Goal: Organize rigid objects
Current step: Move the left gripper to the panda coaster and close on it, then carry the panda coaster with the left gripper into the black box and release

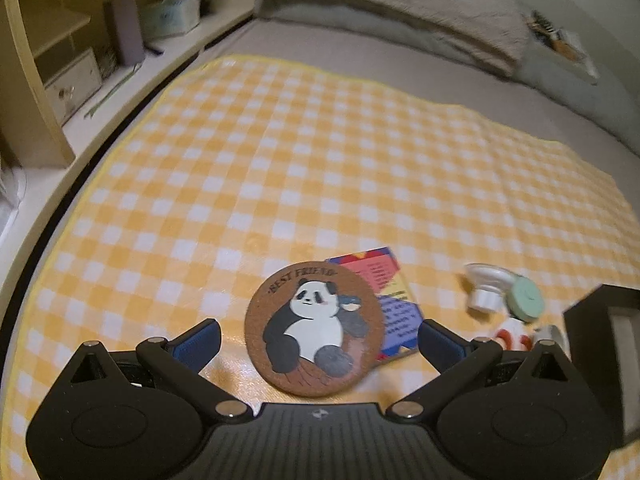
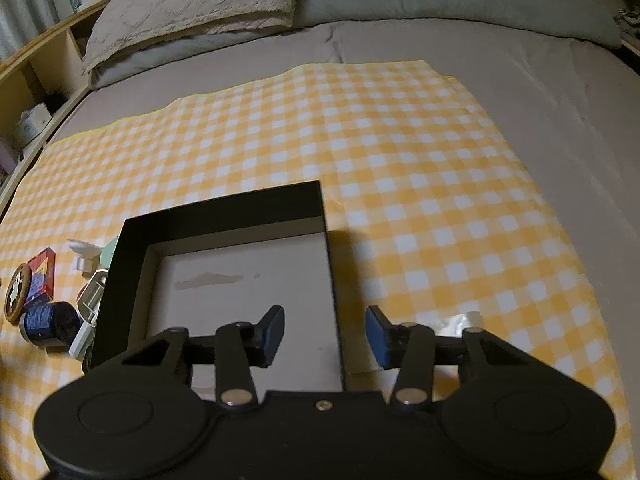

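A round brown panda coaster lies on the yellow checked cloth, partly over a colourful card box. My left gripper is open, its fingers on either side of the coaster, not touching it. A white and green toy lies to the right. My right gripper is open, straddling the right wall of an open black box with a pale floor. In the right wrist view the coaster, the card box and a dark blue jar lie left of the box.
The cloth covers a grey bed with pillows at the back. A wooden shelf unit runs along the left side. The black box's corner shows at the right of the left wrist view.
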A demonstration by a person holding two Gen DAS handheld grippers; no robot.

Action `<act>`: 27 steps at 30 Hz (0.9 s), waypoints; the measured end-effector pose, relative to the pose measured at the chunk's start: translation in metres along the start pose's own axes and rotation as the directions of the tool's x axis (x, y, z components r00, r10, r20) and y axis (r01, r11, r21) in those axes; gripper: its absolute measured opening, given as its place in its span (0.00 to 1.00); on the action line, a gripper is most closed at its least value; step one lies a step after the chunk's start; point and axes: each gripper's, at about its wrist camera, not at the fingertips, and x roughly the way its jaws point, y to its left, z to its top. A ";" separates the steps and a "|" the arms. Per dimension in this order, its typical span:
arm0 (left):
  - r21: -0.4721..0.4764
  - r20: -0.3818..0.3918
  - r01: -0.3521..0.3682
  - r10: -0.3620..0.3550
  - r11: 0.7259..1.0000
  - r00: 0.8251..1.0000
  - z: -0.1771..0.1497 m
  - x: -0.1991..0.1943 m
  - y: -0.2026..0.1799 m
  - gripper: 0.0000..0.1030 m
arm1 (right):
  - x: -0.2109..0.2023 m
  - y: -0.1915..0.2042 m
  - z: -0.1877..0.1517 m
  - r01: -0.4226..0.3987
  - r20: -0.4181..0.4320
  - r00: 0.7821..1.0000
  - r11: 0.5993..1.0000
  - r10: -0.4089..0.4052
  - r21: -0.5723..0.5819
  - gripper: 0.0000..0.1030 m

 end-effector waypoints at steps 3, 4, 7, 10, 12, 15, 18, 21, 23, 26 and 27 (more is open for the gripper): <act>-0.024 -0.041 0.001 -0.002 1.000 0.999 0.001 0.014 -0.001 1.00 | 0.006 0.005 0.002 0.002 -0.016 1.000 1.000 -0.002 -0.016 0.44; -0.029 -0.051 0.005 -0.006 1.000 0.999 0.002 0.019 -0.001 1.00 | 0.008 0.006 0.003 0.002 -0.021 1.000 1.000 -0.003 -0.016 0.43; -0.024 -0.068 0.010 -0.012 1.000 0.998 0.004 0.032 -0.004 1.00 | 0.014 0.009 0.005 0.000 -0.037 0.999 1.000 -0.001 -0.022 0.40; -0.022 -0.083 -0.004 0.002 1.000 0.997 0.004 0.042 -0.004 1.00 | 0.020 0.011 0.006 0.016 -0.060 0.998 0.999 -0.018 -0.036 0.34; -0.027 -0.088 -0.018 0.016 0.999 0.996 0.005 0.048 -0.004 1.00 | 0.023 0.012 0.007 0.024 -0.065 0.998 0.999 -0.026 -0.044 0.33; -0.040 -0.095 -0.042 0.038 0.998 0.995 0.006 0.057 0.000 1.00 | 0.026 0.012 0.008 0.027 -0.071 0.997 0.999 -0.030 -0.045 0.32; -0.059 -0.111 -0.030 0.023 0.998 0.993 0.007 0.064 0.006 0.99 | 0.027 0.012 0.008 0.031 -0.077 0.996 0.998 -0.035 -0.052 0.30; -0.064 -0.108 -0.027 0.020 0.998 0.994 0.007 0.068 0.014 0.96 | 0.029 0.011 0.008 0.036 -0.086 0.995 0.998 -0.040 -0.051 0.27; -0.062 -0.107 -0.028 0.021 0.998 0.994 0.008 0.069 0.016 0.96 | 0.031 0.010 0.008 0.044 -0.097 0.994 0.998 -0.049 -0.051 0.23; -0.055 -0.106 -0.032 0.026 0.998 0.994 0.009 0.069 0.014 0.95 | 0.034 0.010 0.009 0.055 -0.105 0.993 0.997 -0.060 -0.053 0.18; -0.057 -0.102 -0.034 0.028 0.998 0.994 0.009 0.069 0.015 0.95 | 0.035 0.010 0.009 0.058 -0.105 0.992 0.997 -0.063 -0.055 0.17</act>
